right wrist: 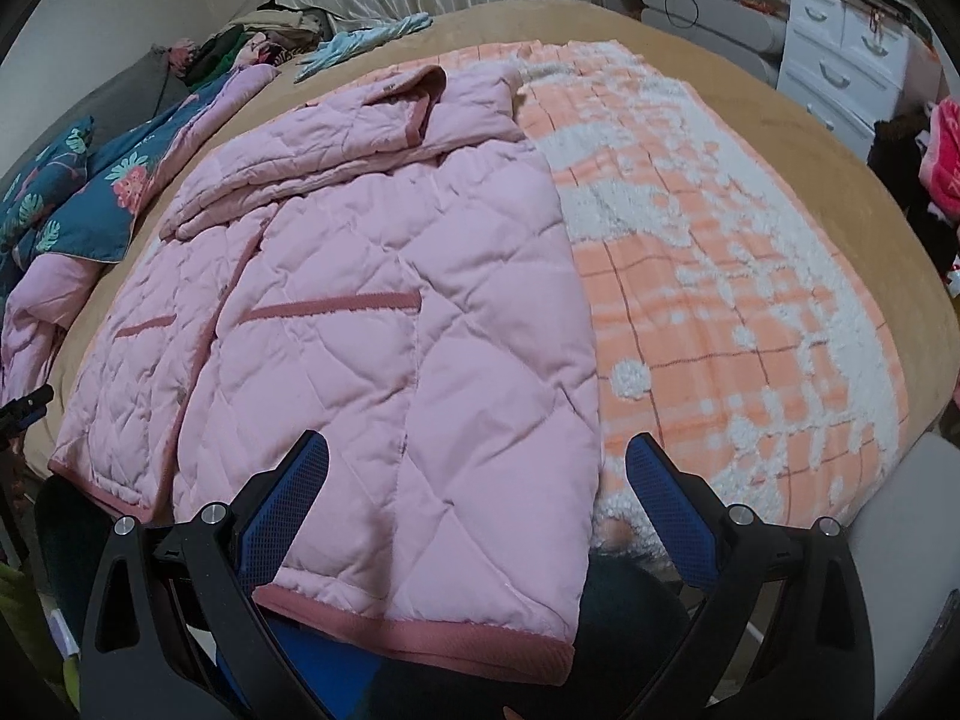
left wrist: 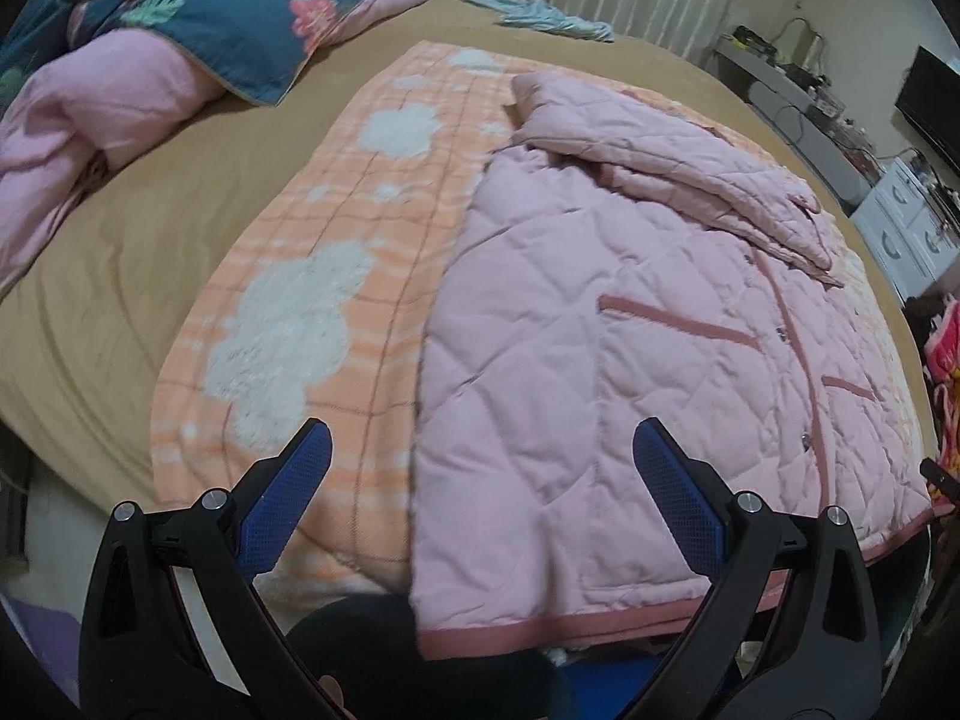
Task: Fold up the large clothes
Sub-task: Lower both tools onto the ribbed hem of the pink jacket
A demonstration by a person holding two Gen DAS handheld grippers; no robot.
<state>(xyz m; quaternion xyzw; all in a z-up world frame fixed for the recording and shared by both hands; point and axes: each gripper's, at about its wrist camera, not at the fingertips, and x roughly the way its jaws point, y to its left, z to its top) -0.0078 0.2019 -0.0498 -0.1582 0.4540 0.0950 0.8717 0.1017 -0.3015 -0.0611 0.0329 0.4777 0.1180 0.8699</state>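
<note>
A pink quilted jacket with darker pink trim lies flat on an orange and white checked blanket on the bed. A sleeve is folded across its upper part. The jacket also shows in the right wrist view, on the same blanket. My left gripper is open and empty, hovering above the jacket's left edge near the hem. My right gripper is open and empty, hovering above the jacket's right edge near the hem.
A tan bedsheet covers the bed. A pink and blue floral duvet is bunched at the far left. Light blue cloth lies at the far edge. A white drawer unit and a desk stand beyond the bed.
</note>
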